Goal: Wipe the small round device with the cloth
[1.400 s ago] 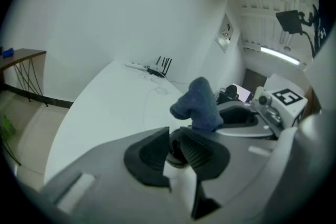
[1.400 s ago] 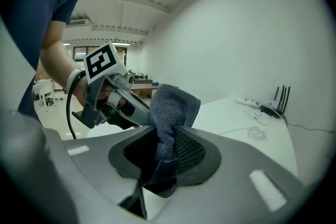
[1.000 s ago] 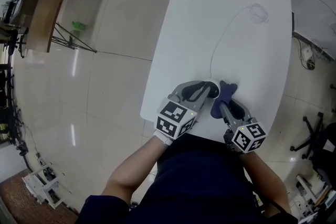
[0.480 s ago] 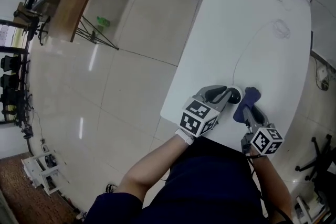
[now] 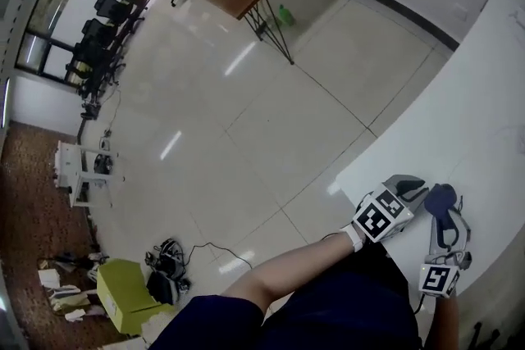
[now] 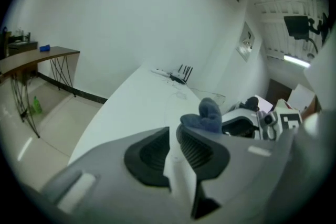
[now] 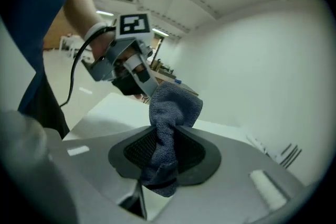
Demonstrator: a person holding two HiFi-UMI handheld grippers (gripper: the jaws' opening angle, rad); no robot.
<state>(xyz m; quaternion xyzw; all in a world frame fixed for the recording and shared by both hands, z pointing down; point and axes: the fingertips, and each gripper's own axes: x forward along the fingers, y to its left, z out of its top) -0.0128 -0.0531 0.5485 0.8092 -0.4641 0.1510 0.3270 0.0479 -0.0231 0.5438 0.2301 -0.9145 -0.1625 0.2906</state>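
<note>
The left gripper (image 5: 414, 191) is held over the near edge of the white table (image 5: 484, 111), its jaws closed on a thin white device (image 6: 177, 170). The bare left forearm (image 5: 287, 270) is stretched toward that edge. The right gripper (image 5: 445, 213) is held just beside the left one at the same edge, its jaws clamped on a dark blue cloth (image 7: 173, 105).

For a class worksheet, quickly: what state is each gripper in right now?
Left gripper: closed on the small white device.
Right gripper: closed on the blue-grey cloth.
</note>
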